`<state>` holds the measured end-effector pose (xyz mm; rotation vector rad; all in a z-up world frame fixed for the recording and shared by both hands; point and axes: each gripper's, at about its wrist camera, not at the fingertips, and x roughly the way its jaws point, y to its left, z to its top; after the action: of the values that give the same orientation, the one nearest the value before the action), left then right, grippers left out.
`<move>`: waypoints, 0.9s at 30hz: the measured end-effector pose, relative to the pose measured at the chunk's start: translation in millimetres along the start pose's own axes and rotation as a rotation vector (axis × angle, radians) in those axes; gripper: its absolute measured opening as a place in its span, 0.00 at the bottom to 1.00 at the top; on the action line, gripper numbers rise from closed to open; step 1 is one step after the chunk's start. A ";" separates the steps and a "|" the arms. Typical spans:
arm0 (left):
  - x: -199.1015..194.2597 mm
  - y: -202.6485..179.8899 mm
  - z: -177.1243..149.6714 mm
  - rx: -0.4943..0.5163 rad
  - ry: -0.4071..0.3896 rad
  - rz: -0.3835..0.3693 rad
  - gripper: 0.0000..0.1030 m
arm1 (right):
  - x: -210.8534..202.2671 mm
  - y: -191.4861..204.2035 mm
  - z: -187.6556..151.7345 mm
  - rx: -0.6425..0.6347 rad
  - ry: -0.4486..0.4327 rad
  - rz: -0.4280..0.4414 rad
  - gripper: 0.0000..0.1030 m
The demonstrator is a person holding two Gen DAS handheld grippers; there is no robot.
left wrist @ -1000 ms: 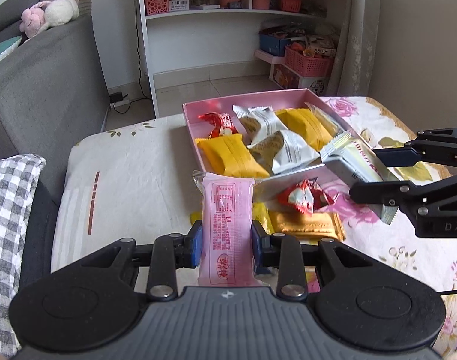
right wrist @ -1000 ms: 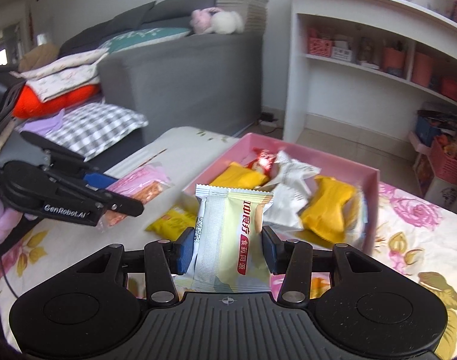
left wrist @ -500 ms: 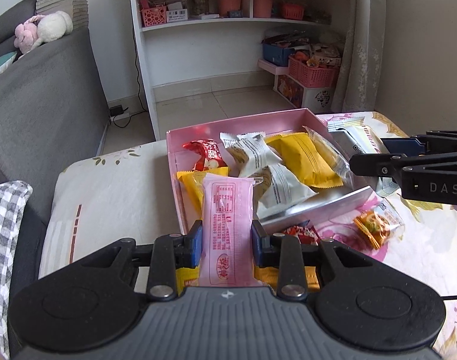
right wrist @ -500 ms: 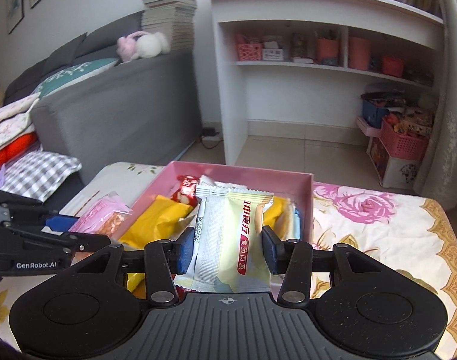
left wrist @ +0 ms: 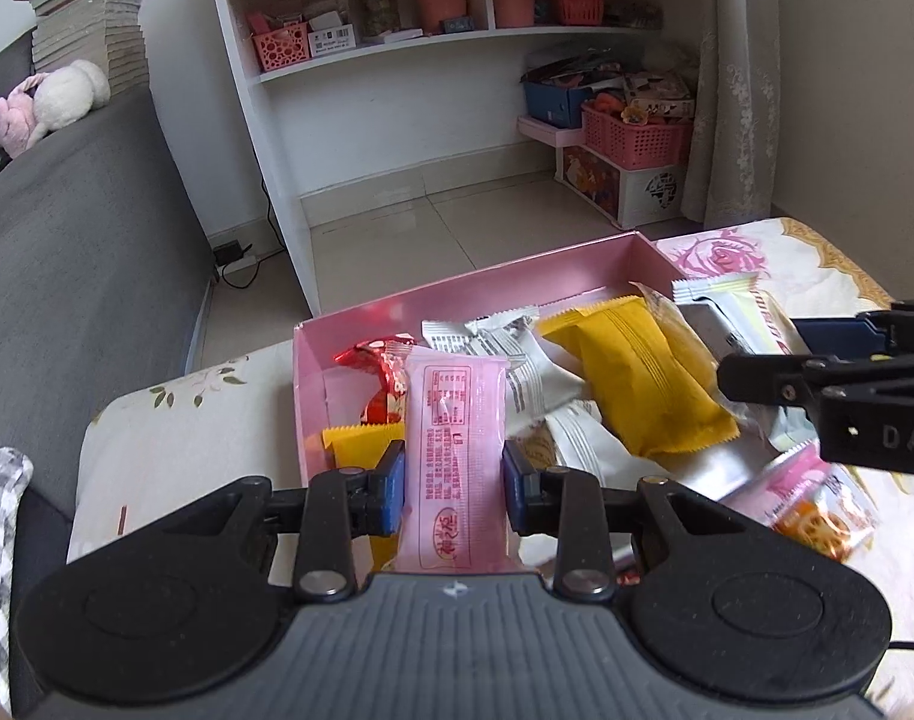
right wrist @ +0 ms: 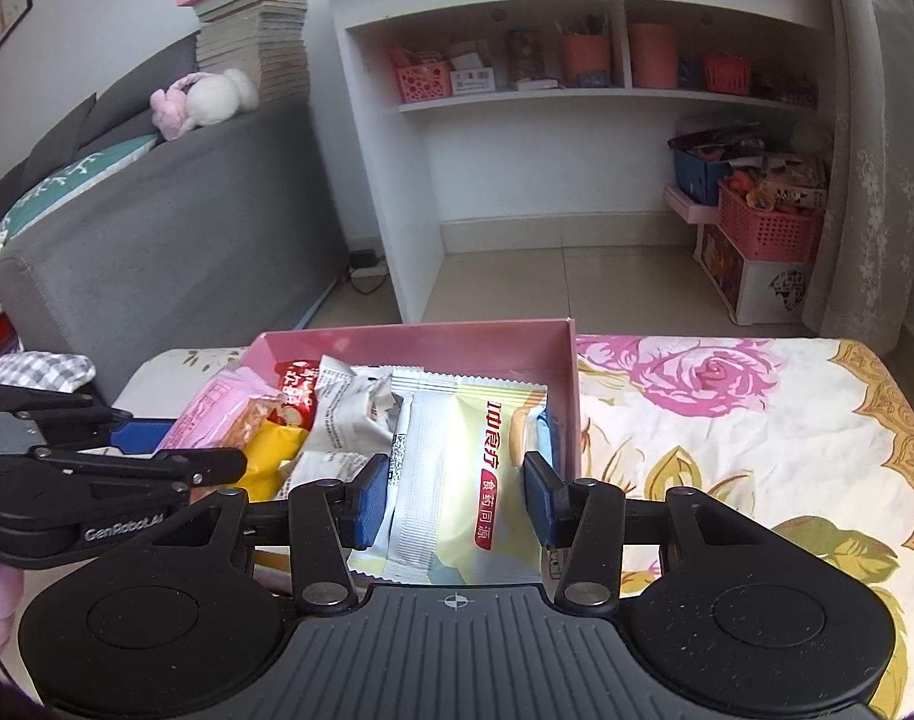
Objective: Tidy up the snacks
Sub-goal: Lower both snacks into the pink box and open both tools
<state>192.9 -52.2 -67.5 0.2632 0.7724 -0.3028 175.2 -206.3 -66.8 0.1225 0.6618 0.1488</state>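
Note:
A pink box (left wrist: 475, 291) on the flowered tablecloth holds several snack packets: yellow (left wrist: 637, 372), white (left wrist: 535, 384) and red (left wrist: 376, 360). My left gripper (left wrist: 454, 477) is shut on a pink packet (left wrist: 457, 450), held over the box's near left part. My right gripper (right wrist: 454, 495) holds a white and pale yellow packet (right wrist: 457, 468) over the box's right side (right wrist: 568, 396); its pads stand a little off the packet's edges. Each gripper shows in the other's view, the right one (left wrist: 817, 384) and the left one (right wrist: 97, 480).
A loose pink and orange snack (left wrist: 817, 516) lies on the tablecloth (right wrist: 727, 420) right of the box. A grey sofa (left wrist: 67, 276) stands to the left. A white shelf unit (right wrist: 547, 138) and pink baskets (right wrist: 769, 228) stand on the floor behind.
Both grippers have moved forward with their packets, from short of the box to over it. The right gripper's jaws have widened around its packet.

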 end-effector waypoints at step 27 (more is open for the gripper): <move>25.2 1.2 12.2 -0.008 -0.025 0.061 0.66 | 18.5 -2.1 1.6 0.048 0.019 0.029 0.64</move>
<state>218.2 -59.6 -77.0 0.2743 0.7393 -0.2447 190.8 -205.2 -77.1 0.1776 0.6830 0.1623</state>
